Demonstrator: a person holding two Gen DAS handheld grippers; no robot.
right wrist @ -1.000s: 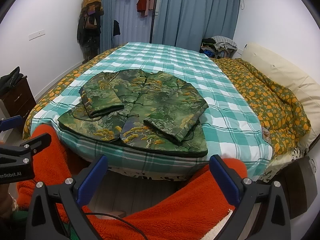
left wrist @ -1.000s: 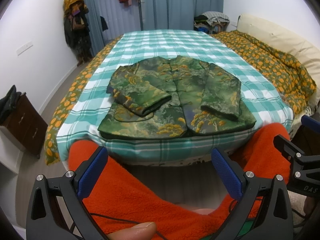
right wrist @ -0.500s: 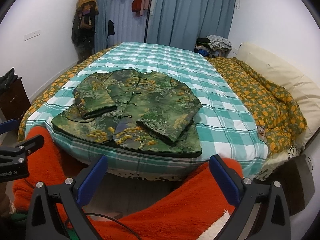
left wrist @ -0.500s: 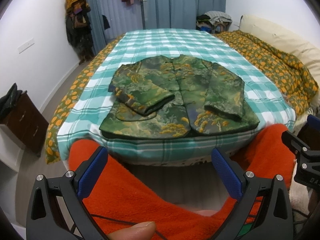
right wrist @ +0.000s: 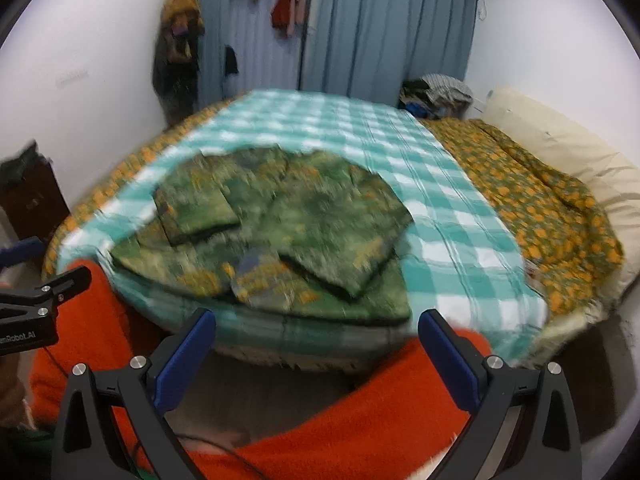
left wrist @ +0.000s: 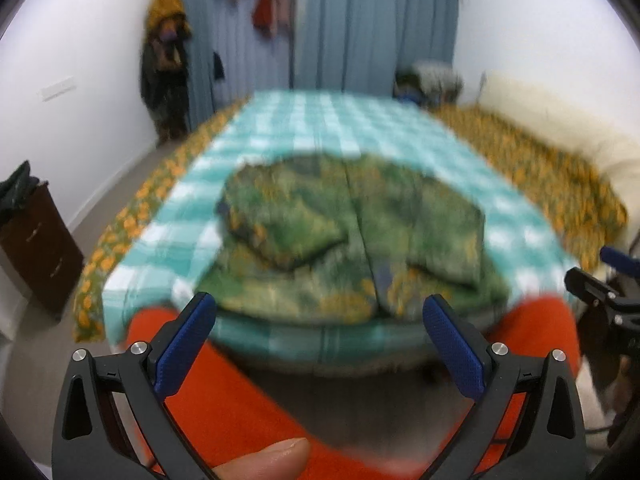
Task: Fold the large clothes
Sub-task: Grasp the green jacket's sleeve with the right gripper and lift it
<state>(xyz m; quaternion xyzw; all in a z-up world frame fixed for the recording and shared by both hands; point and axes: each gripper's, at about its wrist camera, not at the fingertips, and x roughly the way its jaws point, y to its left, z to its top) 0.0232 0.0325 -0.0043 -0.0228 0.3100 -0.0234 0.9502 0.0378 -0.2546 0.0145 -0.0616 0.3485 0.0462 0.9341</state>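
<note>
Jacket [left wrist: 352, 240] lying flat near front edge of bed [left wrist: 320, 128], both sleeves folded in. Left gripper [left wrist: 320, 332] and right gripper [right wrist: 316, 340] hovering before bed edge, jaws spread wide, grasping nothing. Both views motion-blurred.

A teal checked sheet [right wrist: 420, 184] covers the bed, and an orange-flowered quilt [right wrist: 544, 204] lies along its right side. Blue curtains [right wrist: 384, 28] hang at the far wall, coats [right wrist: 178, 48] hang on the left, and a dark cabinet [left wrist: 38, 248] stands by the left wall.
</note>
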